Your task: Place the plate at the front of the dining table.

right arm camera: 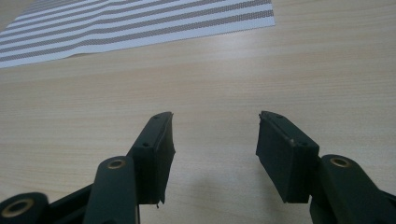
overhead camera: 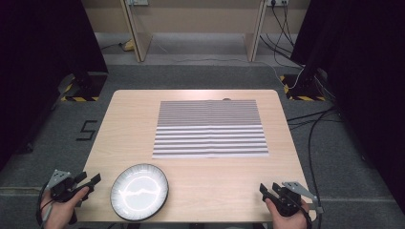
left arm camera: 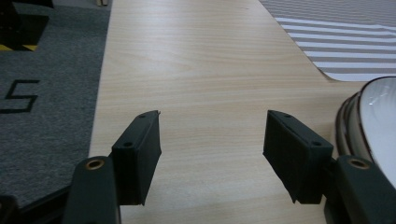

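You had your left gripper [overhead camera: 90, 182] at the near left corner of the table [overhead camera: 200, 191], its jaws spread wide with nothing between them. In the left gripper view that left gripper [left arm camera: 212, 140] looked along bare wood, and the gap between its two black pads framed only the tabletop. Just to its right lay the plate [overhead camera: 139, 192], a round white dish with a dark ribbed rim, flat on the wood near the front edge; in the left gripper view the plate [left arm camera: 373, 116] curved in at the right side, close beside the right pad, though whether the two touched I cannot tell. Your left hand [overhead camera: 62, 210] wrapped the handle from below, partly over the table's edge.

Your right gripper [overhead camera: 270, 188] sat at the near right corner, released as well, jaws apart and empty. In the right gripper view the right gripper [right arm camera: 215, 140] hung low over plain wood, with a faint shadow under it. Your right hand [overhead camera: 286, 214] held it from the bottom edge of the high view.

Farther out, in the middle of the table, a striped cloth [overhead camera: 210, 129] lay flat, grey and white bands running across it, darker on its far half. It was well apart from both grippers and near the plate's far side.
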### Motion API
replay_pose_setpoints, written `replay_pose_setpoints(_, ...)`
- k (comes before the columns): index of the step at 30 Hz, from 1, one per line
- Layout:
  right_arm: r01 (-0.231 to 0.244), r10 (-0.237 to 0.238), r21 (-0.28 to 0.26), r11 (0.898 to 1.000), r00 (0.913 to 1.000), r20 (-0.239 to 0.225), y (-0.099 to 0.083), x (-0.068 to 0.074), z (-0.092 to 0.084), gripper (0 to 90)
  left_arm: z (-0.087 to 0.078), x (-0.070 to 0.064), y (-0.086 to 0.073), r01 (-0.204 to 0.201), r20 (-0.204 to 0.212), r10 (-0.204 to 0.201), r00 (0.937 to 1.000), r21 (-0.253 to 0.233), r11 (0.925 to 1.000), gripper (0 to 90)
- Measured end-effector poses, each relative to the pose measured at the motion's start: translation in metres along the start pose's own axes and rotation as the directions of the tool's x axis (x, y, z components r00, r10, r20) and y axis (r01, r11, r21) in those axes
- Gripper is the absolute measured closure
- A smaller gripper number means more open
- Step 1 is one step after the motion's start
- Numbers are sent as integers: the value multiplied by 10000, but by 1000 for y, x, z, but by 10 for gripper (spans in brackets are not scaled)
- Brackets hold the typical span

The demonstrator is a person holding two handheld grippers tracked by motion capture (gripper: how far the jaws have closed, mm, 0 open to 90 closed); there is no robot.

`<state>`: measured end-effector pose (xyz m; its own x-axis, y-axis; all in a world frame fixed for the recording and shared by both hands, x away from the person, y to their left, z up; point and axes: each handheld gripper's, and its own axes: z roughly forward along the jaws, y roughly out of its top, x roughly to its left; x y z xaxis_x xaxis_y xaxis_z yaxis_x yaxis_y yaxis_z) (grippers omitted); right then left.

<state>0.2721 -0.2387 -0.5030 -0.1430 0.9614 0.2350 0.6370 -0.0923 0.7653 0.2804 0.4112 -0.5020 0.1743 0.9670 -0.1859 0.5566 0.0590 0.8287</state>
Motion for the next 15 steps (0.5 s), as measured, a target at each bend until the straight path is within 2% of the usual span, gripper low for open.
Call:
replay_pose_setpoints(3,74,-74,34,10000,10000,24,2,2,-1,464,-1,1,2,-152,9,152,9999,210,9997,359)
replay_pose_setpoints(8,180,-180,143,9997,9998,-53,5,7,0,469,-6,2,7,-317,66,315,9995,286,9991,366)
replay_pose_setpoints(9,233,-231,156,9996,9997,-127,7,10,0,470,-7,2,9,-307,188,302,9994,246,9992,368)
replay_pose_setpoints(10,347,-343,187,9992,9992,-223,10,15,0,474,-10,2,11,-61,493,51,9988,212,9998,376)
replay_pose_setpoints(11,347,-343,187,9992,9992,-223,10,15,0,474,-10,2,11,-61,493,51,9988,212,9998,380)
replay_pose_setpoints(13,370,-358,221,9991,9978,-551,15,25,1,486,-13,-1,14,-265,723,246,9971,257,9993,385)
replay_pose_setpoints(15,469,-449,265,9985,9963,-732,19,32,2,504,-16,-5,16,-259,982,237,9949,219,9994,390)
